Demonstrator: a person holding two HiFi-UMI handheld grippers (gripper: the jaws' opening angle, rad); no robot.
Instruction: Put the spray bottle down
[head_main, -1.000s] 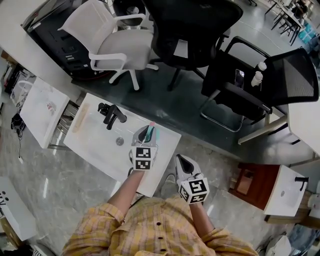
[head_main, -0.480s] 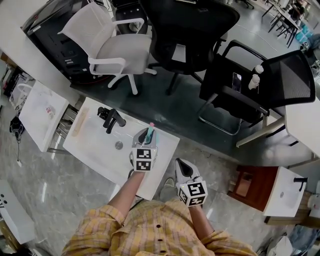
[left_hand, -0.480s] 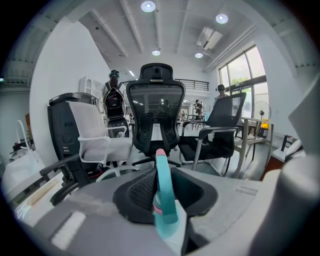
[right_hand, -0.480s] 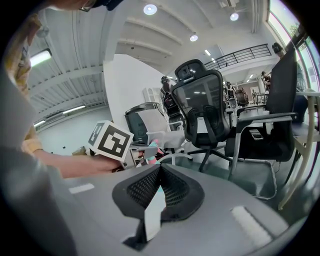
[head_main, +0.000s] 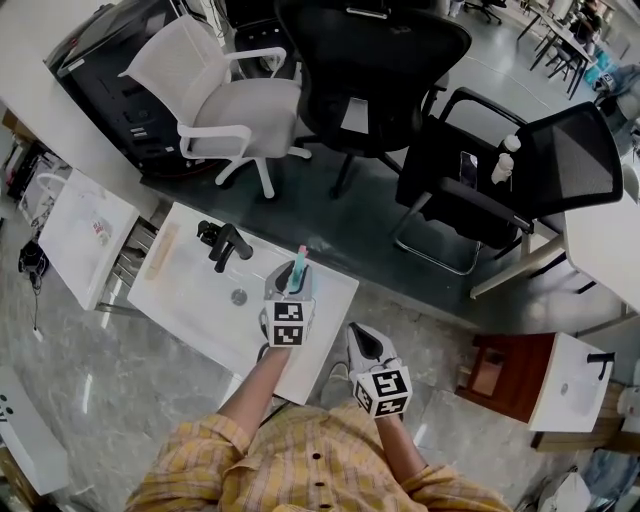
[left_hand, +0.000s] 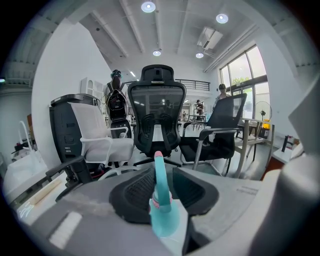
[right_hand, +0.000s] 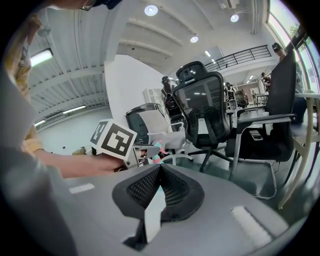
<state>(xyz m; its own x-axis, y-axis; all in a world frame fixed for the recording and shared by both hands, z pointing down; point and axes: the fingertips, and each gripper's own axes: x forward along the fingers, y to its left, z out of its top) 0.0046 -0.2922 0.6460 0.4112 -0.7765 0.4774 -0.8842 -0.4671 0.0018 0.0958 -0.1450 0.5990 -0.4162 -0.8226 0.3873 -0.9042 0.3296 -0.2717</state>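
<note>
The spray bottle stands upright near the right-hand end of the white basin top, its teal head and pink-tipped nozzle pointing up and away from the person. It sits in from the slab's edges, which looks deliberate, since a tall, narrow bottle set close to a rim could easily topple off. Its base is hidden behind the tool, so I judge rather than see that it rests fully on the surface.

The left gripper brackets the bottle, and its jaws have just been opening. In the left gripper view the black pads stand wide, with a clear gap beside the bottle's neck on the right and no visible pressing on the left (the bottle is between them, but loose). This looks like a release: the grip is let go with the tool held around the bottle, so nothing tips it. The put-down seems all but done. What remains, I judge, is to draw the tool straight back without brushing the head.

The right gripper hangs off the near side of the basin top, apart from everything, with its jaws closed tip to tip on nothing. It is likely parked out of the way, since one hand is enough here. Farther left on the slab, the black tap and the drain are well apart from the bottle.
</note>
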